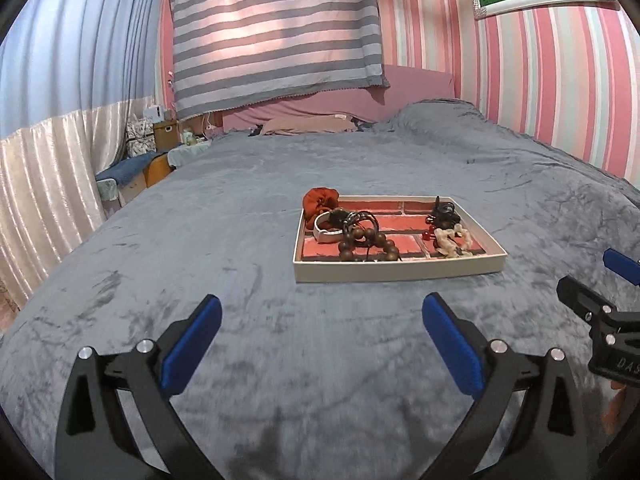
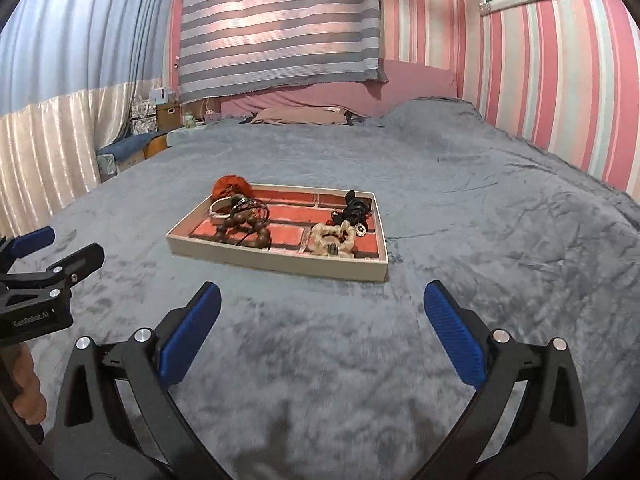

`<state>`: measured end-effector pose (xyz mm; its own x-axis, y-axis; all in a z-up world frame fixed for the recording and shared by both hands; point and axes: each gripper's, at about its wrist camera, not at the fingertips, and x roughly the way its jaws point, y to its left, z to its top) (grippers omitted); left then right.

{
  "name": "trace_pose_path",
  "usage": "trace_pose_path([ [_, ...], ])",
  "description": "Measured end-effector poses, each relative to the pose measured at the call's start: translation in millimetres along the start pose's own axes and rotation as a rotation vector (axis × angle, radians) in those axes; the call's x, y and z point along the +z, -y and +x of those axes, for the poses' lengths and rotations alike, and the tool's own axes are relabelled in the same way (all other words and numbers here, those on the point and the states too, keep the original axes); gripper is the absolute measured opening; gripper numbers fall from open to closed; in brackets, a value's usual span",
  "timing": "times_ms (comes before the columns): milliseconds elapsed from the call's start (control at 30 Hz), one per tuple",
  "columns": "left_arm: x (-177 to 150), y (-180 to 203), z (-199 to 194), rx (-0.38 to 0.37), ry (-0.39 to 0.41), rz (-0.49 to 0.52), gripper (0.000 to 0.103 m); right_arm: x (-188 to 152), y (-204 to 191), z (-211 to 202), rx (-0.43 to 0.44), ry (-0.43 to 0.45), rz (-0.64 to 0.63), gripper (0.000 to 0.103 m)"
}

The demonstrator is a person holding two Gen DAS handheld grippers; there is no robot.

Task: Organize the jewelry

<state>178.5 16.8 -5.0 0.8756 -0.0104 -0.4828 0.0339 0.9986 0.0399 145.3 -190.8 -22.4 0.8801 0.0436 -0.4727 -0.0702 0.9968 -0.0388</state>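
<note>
Red scrunchie (image 1: 320, 199) half behind tray (image 1: 396, 270)

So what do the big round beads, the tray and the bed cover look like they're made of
Beads: probably wood, dark brown with a dull polished sheen; resin can't be ruled out.
Tray: looks like cardboard, with thin flat matte cream walls and a printed red brick pattern on the floor.
Bed cover: soft plush, like velvet or fleece, grey-blue, with brush marks that change shade in the nap.
</note>
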Motion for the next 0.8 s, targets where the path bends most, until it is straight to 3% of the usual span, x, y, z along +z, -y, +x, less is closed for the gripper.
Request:
trace_pose_path([
  [367, -24, 5, -66, 0.019, 0.043, 0.002, 0.098, -20, -3, -69, -0.001, 0.053, 0.028, 0.099],
  [800, -29, 5, -90, 0.024, 0.061, -0.017, 0.098, -26, -5, -98, -0.027, 0.095, 0.017, 0.099],
])
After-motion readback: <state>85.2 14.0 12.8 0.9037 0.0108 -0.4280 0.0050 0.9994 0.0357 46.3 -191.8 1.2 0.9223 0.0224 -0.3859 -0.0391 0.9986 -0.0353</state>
